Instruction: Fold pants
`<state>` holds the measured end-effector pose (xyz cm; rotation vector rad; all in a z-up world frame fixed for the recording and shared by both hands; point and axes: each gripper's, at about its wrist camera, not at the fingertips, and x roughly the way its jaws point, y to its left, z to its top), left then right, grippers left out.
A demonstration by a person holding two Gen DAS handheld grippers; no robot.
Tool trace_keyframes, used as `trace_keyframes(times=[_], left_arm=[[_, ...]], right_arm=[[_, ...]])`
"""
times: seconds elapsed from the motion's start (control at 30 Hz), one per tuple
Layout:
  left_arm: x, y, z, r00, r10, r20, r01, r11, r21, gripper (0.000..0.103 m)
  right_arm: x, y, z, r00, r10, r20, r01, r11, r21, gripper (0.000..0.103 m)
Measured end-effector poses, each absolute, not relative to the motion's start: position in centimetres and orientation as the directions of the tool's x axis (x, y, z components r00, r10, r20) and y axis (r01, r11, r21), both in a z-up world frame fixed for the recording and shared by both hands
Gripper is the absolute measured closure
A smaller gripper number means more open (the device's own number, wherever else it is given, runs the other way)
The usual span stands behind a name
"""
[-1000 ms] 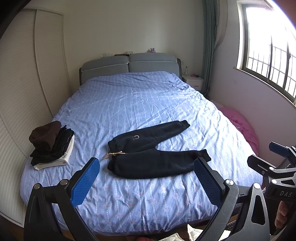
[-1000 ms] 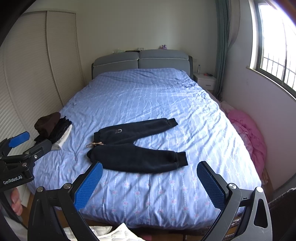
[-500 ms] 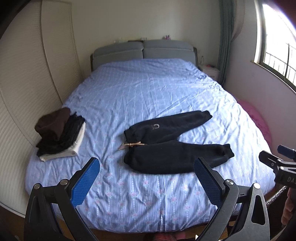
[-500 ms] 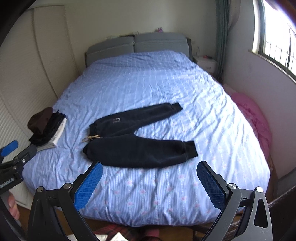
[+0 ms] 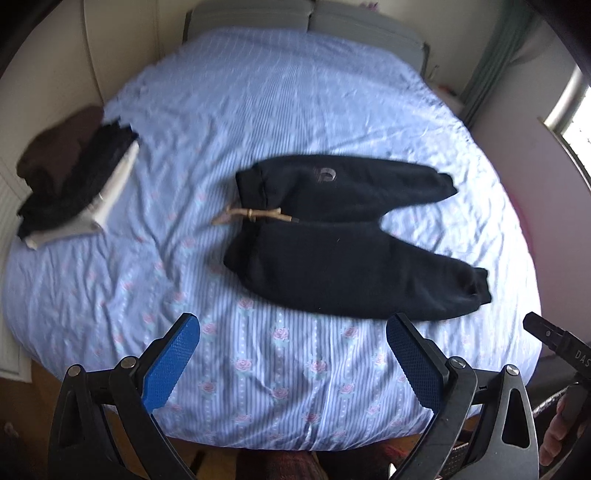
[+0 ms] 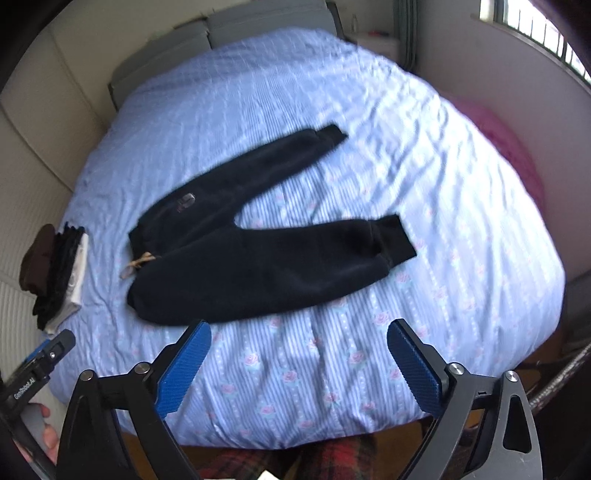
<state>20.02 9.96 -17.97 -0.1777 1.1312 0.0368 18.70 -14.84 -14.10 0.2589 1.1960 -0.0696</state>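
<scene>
Black jogger pants (image 5: 343,236) lie spread flat on the blue striped bed, waistband to the left with a tan drawstring (image 5: 251,216), legs splayed to the right. They also show in the right wrist view (image 6: 258,240). My left gripper (image 5: 291,332) is open and empty, above the near bed edge, short of the pants' near leg. My right gripper (image 6: 299,339) is open and empty, just in front of the near leg. Each gripper's tip shows at the edge of the other's view.
A stack of folded dark and white clothes (image 5: 74,173) sits at the bed's left edge, also in the right wrist view (image 6: 55,273). The bed sheet (image 5: 295,92) stretches far beyond. Grey headboard (image 6: 258,18) at back, pink bundle (image 6: 517,155) and window wall to the right.
Both grippers have moved forward and tilted down over the bed's near edge; the pants now look larger and closer. The pants have not moved. Both grippers remain open.
</scene>
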Motion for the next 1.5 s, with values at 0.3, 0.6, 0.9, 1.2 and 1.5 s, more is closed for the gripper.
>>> trace_keyframes(times=[0.3, 0.6, 0.9, 1.2, 1.5], left_arm=[[25.3, 9.9, -26.1, 0.275, -0.053, -0.96, -0.21, 0.971, -0.114, 0.004], [29.2, 9.4, -33.3, 0.157, -0.089, -0.984, -0.287, 0.949, -0.132, 0.007], [30.3, 11.0, -39.0, 0.058, -0.264, -0.963, -0.481, 0.838, -0.259, 0.011], [32.4, 11.2, -36.7, 0.095, -0.298, -0.95, -0.423, 0.852, -0.31, 0.074], [30.1, 11.4, -29.9, 0.183, -0.255, -0.95, -0.272, 0.915, -0.298, 0.083]], right_arm=[[23.6, -18.1, -24.0, 0.158, 0.18, -0.971, 0.319, 0.921, 0.223, 0.02], [27.8, -19.0, -31.1, 0.026, 0.201, -0.979, 0.357, 0.913, 0.197, 0.026], [29.4, -18.9, -35.5, -0.043, 0.246, -0.968, 0.427, 0.881, 0.204, 0.03], [31.5, -19.5, -34.5, 0.003, 0.284, -0.959, 0.45, 0.856, 0.254, 0.082], [31.2, -18.8, -25.4, 0.179, 0.354, -0.918, 0.355, 0.847, 0.396, 0.086]])
